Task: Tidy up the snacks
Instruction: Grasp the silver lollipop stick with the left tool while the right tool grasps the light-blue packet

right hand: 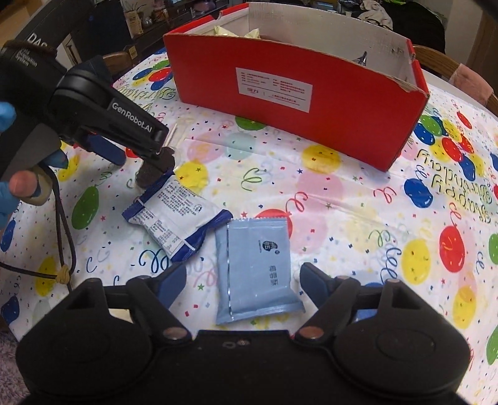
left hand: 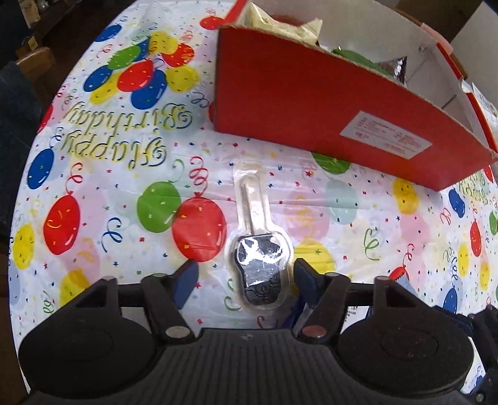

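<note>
Desk (right hand: 342, 199) under a balloon-print birthday cloth. Red cardboard box (right hand: 311, 102) stands at the far side, open-topped, with yellow packets (left hand: 274, 21) and a green one (left hand: 354, 57) inside.

Nearer, well apart from the box: light-blue snack packet (right hand: 258, 268) between the spread fingers of the right tool (right hand: 242, 283) (no pad contact visible). Just beside it, a white-and-blue packet (right hand: 174, 218).

Left tool (left hand: 246, 280) spread around a clear-wrapped dark lollipop (left hand: 261, 264), stick toward the box; right pad near the wrapper, contact unclear.
</note>
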`<state>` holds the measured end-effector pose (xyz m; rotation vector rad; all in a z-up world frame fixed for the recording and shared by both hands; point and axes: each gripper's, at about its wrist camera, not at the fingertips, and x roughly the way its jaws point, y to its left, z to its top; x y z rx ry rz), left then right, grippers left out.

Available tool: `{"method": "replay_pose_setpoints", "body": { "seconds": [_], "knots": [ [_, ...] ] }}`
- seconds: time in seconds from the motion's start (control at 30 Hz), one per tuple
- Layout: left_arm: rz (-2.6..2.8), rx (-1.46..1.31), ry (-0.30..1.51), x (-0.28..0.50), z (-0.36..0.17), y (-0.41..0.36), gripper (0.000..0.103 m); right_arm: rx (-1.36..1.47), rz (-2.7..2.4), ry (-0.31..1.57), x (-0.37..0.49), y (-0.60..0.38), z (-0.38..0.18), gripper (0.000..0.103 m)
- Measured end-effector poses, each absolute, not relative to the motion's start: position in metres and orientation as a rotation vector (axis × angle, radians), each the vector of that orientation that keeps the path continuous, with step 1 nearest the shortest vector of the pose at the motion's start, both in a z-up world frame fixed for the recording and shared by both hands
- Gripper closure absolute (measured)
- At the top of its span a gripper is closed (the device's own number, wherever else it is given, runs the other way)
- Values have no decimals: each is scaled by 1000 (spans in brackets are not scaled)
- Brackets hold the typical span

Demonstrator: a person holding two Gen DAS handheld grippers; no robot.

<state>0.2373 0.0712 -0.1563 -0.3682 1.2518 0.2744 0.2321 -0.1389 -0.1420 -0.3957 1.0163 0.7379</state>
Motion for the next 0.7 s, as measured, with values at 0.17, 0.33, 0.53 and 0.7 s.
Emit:
{"method": "replay_pose_setpoints", "body": {
  "seconds": [0.17,0.33,0.53,0.7],
  "knots": [
    [268,-350,1249,240,-157,69,43,-429,730,1025,234,-136,-147,31],
    [270,-336,1239,238,-155,68,57,-441,713,1031,233,-137,-154,37],
    [251,-342,1219,232,-154,69,67,-399,692,1028,235,-143,-152,56],
    [262,-399,1215,228,-154,80,69,-344,679,1038,236,-150,-150,57]
  ]
}}
